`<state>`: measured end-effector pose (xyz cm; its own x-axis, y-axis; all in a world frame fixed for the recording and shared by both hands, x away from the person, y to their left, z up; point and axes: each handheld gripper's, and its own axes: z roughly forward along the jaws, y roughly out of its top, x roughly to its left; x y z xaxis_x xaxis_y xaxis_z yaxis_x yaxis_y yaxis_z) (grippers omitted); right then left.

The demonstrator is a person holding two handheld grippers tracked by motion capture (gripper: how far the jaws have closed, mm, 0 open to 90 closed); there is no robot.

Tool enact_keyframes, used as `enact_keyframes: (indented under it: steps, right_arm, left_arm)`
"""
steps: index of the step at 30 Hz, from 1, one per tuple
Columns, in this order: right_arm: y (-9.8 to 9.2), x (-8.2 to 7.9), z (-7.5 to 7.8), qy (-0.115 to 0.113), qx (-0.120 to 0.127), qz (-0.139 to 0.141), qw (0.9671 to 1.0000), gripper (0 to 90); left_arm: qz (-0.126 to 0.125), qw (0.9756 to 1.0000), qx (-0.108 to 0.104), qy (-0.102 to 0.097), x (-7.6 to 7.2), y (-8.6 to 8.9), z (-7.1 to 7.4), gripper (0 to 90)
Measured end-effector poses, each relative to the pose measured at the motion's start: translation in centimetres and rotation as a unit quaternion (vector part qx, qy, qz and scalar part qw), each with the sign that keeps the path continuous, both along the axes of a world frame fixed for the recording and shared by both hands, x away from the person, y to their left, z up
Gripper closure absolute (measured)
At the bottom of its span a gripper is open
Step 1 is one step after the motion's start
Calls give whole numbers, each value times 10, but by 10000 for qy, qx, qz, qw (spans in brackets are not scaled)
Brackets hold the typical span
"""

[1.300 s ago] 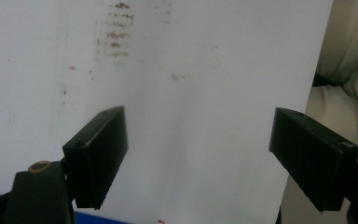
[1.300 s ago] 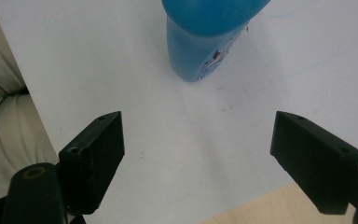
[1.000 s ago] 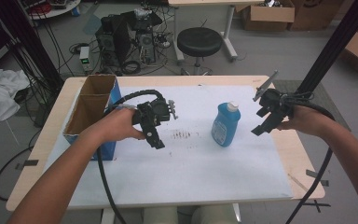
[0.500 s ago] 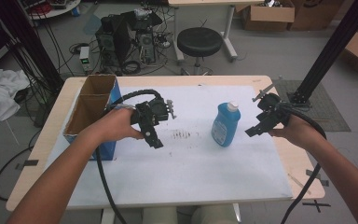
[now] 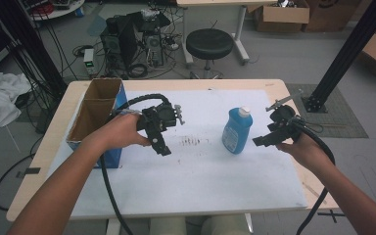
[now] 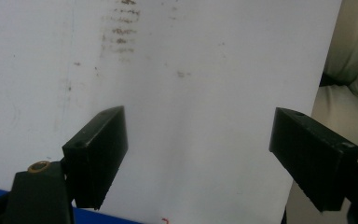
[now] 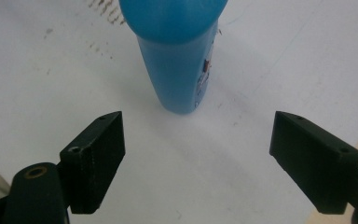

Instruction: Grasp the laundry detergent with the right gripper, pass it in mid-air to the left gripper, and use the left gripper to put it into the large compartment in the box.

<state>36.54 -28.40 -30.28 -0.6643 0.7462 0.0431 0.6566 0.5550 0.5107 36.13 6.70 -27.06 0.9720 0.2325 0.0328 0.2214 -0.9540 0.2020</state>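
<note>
A blue bottle (image 5: pixel 236 130) with a white cap stands upright on the white mat (image 5: pixel 200 176), right of centre. My right gripper (image 5: pixel 260 141) hovers just to its right, jaws open and pointed at it. In the right gripper view the blue bottle (image 7: pixel 179 56) stands a short way ahead of the open jaws, apart from them. My left gripper (image 5: pixel 160 145) is held over the mat left of centre, open, aimed down at the white mat (image 6: pixel 191 70) with nothing between its jaws.
An open cardboard box (image 5: pixel 94 115) with a blue side stands at the table's left edge. Brown smudges (image 5: pixel 192 142) mark the mat between the grippers. A stool (image 5: pixel 209 44), computer gear and cables lie beyond the far edge. A black post base (image 5: pixel 318 100) stands at right.
My right gripper has come down and leftward, closer to the bottle. The left gripper has barely moved.
</note>
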Motion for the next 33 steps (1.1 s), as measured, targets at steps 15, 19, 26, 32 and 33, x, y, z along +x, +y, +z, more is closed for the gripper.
enact_keyframes:
  steps: [15,19,26,32,33]
  right_arm:
    - [2,-18,-18,-771,605,-528,9938,166]
    - [2,-21,-21,-866,795,-636,9910,166]
    - [6,-23,-29,-1104,974,-745,9863,161]
    - [9,-25,-35,-1241,1125,-803,9826,159]
    - [10,-26,-38,-1273,1196,-830,9811,157]
  left_arm:
    - [11,10000,-4,10,2,-1,-2,199]
    - [27,10000,-9,26,3,-1,-2,199]
    - [31,10000,-17,20,4,-2,-2,199]
    - [43,10000,-22,21,4,-2,-3,199]
    - [9,10000,17,12,5,-2,-3,199]
